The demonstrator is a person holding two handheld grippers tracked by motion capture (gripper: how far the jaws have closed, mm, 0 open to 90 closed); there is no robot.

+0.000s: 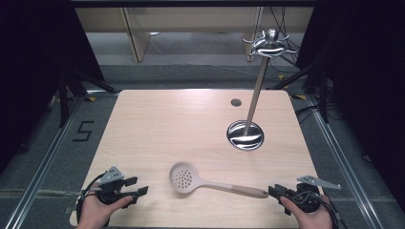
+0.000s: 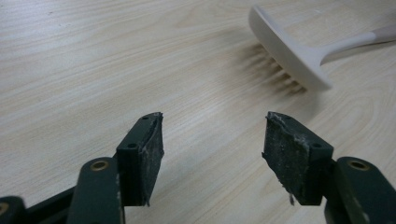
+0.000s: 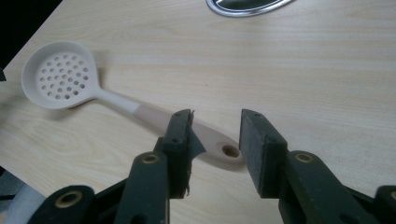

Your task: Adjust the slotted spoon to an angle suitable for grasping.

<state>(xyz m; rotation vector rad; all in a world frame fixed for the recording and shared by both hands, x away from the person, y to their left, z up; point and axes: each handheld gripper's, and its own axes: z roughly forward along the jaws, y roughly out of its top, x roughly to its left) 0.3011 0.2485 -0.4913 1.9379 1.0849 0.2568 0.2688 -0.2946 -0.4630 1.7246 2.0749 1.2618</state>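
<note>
**Right tool lines up on the skimmer handle**

The right tool (image 3: 215, 133) hovers part-open around the handle end of the skimmer (image 1: 183, 178), which lies flat on the surface (image 1: 157, 124). The left tool (image 2: 212, 144) waits wide. Next, probably: lower, close, lift toward the hanging stand (image 1: 252, 107).

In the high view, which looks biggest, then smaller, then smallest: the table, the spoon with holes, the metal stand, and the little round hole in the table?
1. Table
2. Metal stand
3. Spoon, close to the stand in length
4. Little hole
</note>
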